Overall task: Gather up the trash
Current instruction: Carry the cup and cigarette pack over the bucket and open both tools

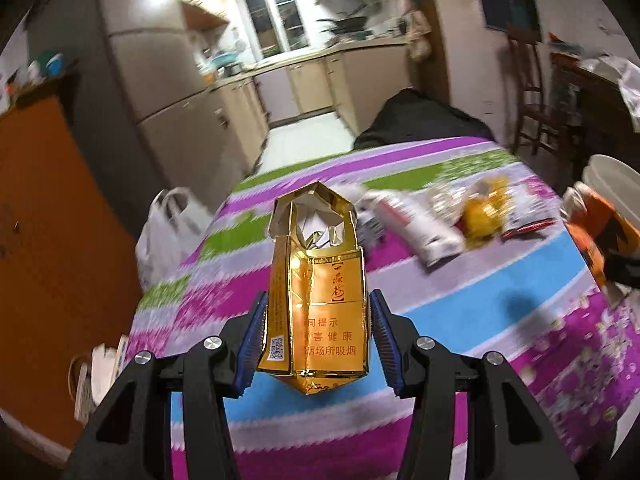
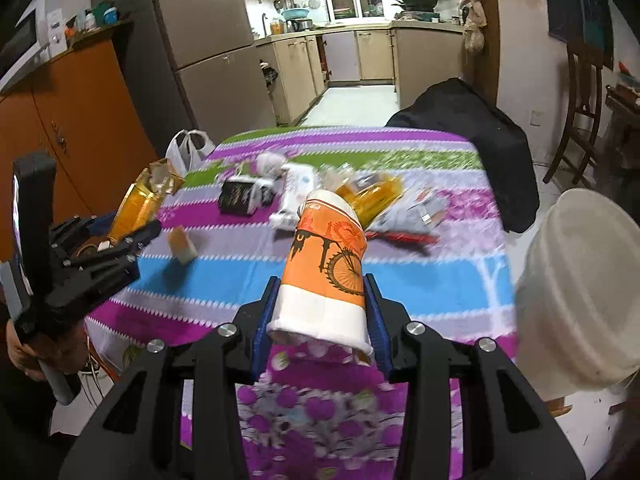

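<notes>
Trash: gold cigarette pack (image 1: 316, 300) sitting between left gripper (image 1: 318, 344) pads, contact unclear; paper cup (image 2: 326, 276) being clamped by right gripper (image 2: 322, 320); blurred wrappers (image 2: 384, 204) lying beyond cup on striped tablecloth (image 2: 440, 280); kitchen behind.

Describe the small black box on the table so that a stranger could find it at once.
Start at the striped tablecloth and look at the trash pile on its far half. The black box lies at the left end of that pile, beside a white carton. It is the only dark piece; its neighbours are white, grey or yellow.
</notes>
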Motion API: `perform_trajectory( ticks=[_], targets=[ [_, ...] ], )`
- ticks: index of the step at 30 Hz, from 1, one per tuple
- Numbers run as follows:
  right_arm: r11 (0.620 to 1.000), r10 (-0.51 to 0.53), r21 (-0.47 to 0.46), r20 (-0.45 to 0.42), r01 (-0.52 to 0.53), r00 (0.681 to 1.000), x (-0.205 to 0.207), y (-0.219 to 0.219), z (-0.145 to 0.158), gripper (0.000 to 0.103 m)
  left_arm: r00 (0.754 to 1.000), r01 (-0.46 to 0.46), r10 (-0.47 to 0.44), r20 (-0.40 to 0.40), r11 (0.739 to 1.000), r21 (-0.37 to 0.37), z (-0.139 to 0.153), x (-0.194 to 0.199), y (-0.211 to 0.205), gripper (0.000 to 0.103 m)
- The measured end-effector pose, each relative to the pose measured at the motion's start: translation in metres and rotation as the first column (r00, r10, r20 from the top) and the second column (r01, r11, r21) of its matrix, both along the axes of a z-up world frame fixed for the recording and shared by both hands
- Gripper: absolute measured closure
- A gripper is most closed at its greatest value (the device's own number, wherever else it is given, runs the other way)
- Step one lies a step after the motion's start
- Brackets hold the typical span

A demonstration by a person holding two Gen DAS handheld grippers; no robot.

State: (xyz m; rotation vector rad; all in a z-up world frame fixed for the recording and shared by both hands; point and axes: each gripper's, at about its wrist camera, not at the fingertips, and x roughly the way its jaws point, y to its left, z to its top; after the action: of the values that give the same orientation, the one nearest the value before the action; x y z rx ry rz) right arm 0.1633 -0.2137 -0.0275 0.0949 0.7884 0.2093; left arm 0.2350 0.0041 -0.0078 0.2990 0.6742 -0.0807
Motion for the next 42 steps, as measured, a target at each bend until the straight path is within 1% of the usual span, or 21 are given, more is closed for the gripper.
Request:
perform_trajectory(
  ticks=[3,6,9,12,16,21,24,26,28,30,31,32,33,34,35,36,37,39,40,41,42],
  targets=[
    [1.0,-0.026,0.001,0.005,0.026,1.0,0.005,-0.023,0.013,0.064,0.998,0.066,-0.066,0.008,0.998,0.009,0.008,0.008,-0.031,0.052],
    [0.997,-0.073,0.0,0.011,0.073,0.997,0.005,-0.052,0.027,0.064,0.991,0.136,-0.136,0.013,0.991,0.019,0.015,0.012,-0.066,0.052],
    [0.991,-0.132,-0.013,0.019,0.132,0.991,0.002,-0.083,0.038,0.064,0.977,0.211,-0.212,0.026,0.977,0.04,0.02,0.014,-0.107,0.052],
    [0.983,-0.184,-0.021,0.015,0.185,0.983,-0.003,-0.111,0.045,0.064,0.963,0.267,-0.268,0.021,0.963,0.042,0.023,0.019,-0.139,0.052],
    [0.961,-0.272,-0.061,-0.013,0.271,0.962,-0.007,-0.154,0.05,0.064,0.937,0.346,-0.348,0.022,0.936,0.057,0.025,0.022,-0.19,0.052],
    [0.929,-0.365,-0.094,-0.079,0.357,0.928,-0.015,-0.205,0.051,0.063,0.901,0.429,-0.433,0.024,0.899,0.088,0.022,0.024,-0.249,0.051],
    [0.91,-0.412,-0.105,-0.12,0.401,0.903,-0.021,-0.232,0.052,0.063,0.877,0.477,-0.48,0.003,0.874,0.092,0.019,0.026,-0.282,0.051],
    [0.898,-0.439,-0.105,-0.144,0.428,0.887,-0.024,-0.25,0.053,0.062,0.856,0.515,-0.516,-0.017,0.852,0.089,0.015,0.03,-0.305,0.051],
    [0.887,-0.462,-0.105,-0.162,0.45,0.872,-0.03,-0.264,0.053,0.062,0.829,0.559,-0.558,-0.037,0.825,0.081,0.014,0.032,-0.327,0.051],
    [0.879,-0.476,-0.114,-0.172,0.462,0.863,-0.033,-0.274,0.053,0.062,0.799,0.602,-0.598,-0.066,0.797,0.056,0.014,0.037,-0.349,0.051],
    [0.876,-0.482,-0.12,-0.177,0.468,0.858,-0.036,-0.279,0.052,0.062,0.777,0.627,-0.623,-0.086,0.778,0.032,0.016,0.041,-0.361,0.051],
    [0.873,-0.487,-0.122,-0.183,0.472,0.854,-0.037,-0.283,0.052,0.062,0.753,0.653,-0.649,-0.109,0.757,0.004,0.017,0.045,-0.372,0.051],
    [0.872,-0.489,-0.122,-0.188,0.474,0.852,-0.038,-0.285,0.052,0.062,0.717,0.685,-0.683,-0.139,0.727,-0.039,0.019,0.05,-0.385,0.051],
    [0.87,-0.493,-0.122,-0.195,0.478,0.848,-0.037,-0.289,0.052,0.062,0.688,0.707,-0.708,-0.159,0.704,-0.071,0.021,0.053,-0.394,0.051],
    [0.868,-0.497,-0.122,-0.199,0.481,0.845,-0.036,-0.292,0.052,0.062,0.661,0.725,-0.729,-0.176,0.681,-0.098,0.022,0.055,-0.403,0.051],
    [0.866,-0.501,-0.128,-0.203,0.484,0.842,-0.035,-0.295,0.053,0.062,0.64,0.739,-0.745,-0.189,0.664,-0.114,0.023,0.056,-0.411,0.051],
    [0.864,-0.504,-0.139,-0.201,0.484,0.84,-0.035,-0.298,0.056,0.062,0.608,0.759,-0.767,-0.205,0.637,-0.133,0.025,0.059,-0.422,0.051],
    [0.86,-0.508,-0.16,-0.199,0.484,0.838,-0.031,-0.301,0.06,0.062,0.558,0.792,-0.799,-0.226,0.594,-0.144,0.026,0.062,-0.441,0.051],
    [0.859,-0.51,-0.165,-0.199,0.484,0.837,-0.03,-0.304,0.062,0.062,0.537,0.804,-0.809,-0.237,0.577,-0.147,0.025,0.061,-0.445,0.051],
    [0.858,-0.512,-0.172,-0.201,0.484,0.835,-0.028,-0.307,0.064,0.062,0.517,0.814,-0.818,-0.252,0.561,-0.151,0.024,0.062,-0.453,0.051],
    [0.857,-0.512,-0.175,-0.203,0.484,0.834,-0.026,-0.308,0.064,0.062,0.504,0.82,-0.822,-0.263,0.552,-0.153,0.023,0.061,-0.458,0.051]
  ],
)
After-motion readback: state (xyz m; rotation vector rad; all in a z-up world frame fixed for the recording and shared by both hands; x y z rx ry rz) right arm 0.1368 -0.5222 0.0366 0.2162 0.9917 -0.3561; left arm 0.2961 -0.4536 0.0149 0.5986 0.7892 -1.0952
